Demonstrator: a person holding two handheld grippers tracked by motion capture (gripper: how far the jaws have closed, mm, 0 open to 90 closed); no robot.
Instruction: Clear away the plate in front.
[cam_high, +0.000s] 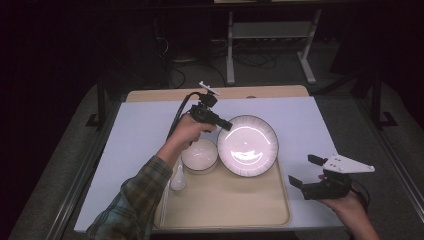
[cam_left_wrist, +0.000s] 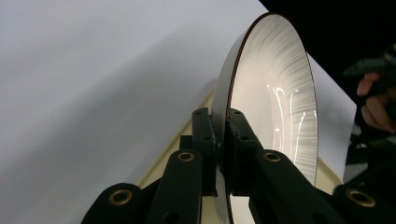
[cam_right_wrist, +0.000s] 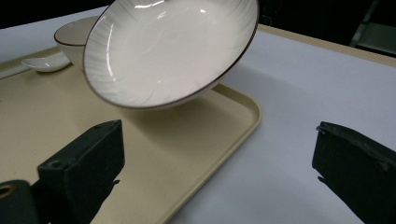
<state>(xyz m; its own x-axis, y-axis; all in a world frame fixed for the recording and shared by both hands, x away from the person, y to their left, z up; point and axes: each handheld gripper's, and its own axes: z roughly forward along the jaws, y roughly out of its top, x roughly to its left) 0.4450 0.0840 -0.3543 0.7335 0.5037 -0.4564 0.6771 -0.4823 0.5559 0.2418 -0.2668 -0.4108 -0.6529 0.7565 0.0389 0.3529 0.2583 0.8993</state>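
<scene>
A white ribbed plate (cam_high: 247, 146) with a dark rim hangs tilted above the beige tray (cam_high: 225, 205). My left gripper (cam_high: 226, 125) is shut on the plate's left rim. In the left gripper view the two black jaws pinch the plate (cam_left_wrist: 275, 93) edge-on at its rim, my left gripper (cam_left_wrist: 220, 140). The right gripper view shows the plate (cam_right_wrist: 173, 46) lifted clear of the tray (cam_right_wrist: 140, 154). My right gripper (cam_high: 304, 171) stands open at the tray's right edge, with nothing between its jaws, as seen in my right gripper (cam_right_wrist: 219, 163) view.
A white bowl (cam_high: 199, 156) and a white spoon (cam_high: 178, 179) lie on the tray's left side. The tray rests on a white table top (cam_high: 145, 130). A dark floor and a metal frame lie beyond the far edge.
</scene>
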